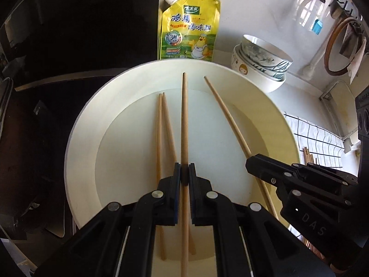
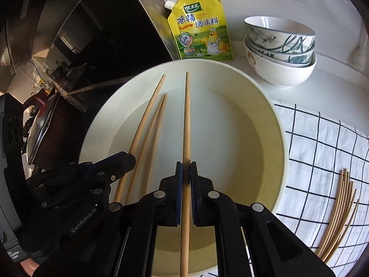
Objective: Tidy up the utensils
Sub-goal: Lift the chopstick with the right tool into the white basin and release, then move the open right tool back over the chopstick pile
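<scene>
A large cream plate (image 1: 92, 124) (image 2: 272, 124) lies below both grippers. My left gripper (image 1: 184, 173) is shut on a wooden chopstick (image 1: 184, 120) and holds it above the plate, pointing away. My right gripper (image 2: 186, 173) is shut on another wooden chopstick (image 2: 186, 120), which shows in the left wrist view (image 1: 226, 115) to the right. Two more chopsticks (image 1: 162, 124) (image 2: 152, 133) lie side by side in the plate, left of centre. The right gripper (image 1: 256, 164) appears in the left wrist view. The left gripper (image 2: 124, 161) appears in the right wrist view.
A yellow seasoning pouch (image 1: 191, 27) (image 2: 203, 27) stands behind the plate. Stacked bowls (image 1: 260, 64) (image 2: 279, 46) sit at back right. A checked cloth (image 2: 322, 152) lies right of the plate with a bundle of chopsticks (image 2: 341, 210) on it. A dark stove (image 1: 57, 46) and a pot (image 2: 43, 127) are at left.
</scene>
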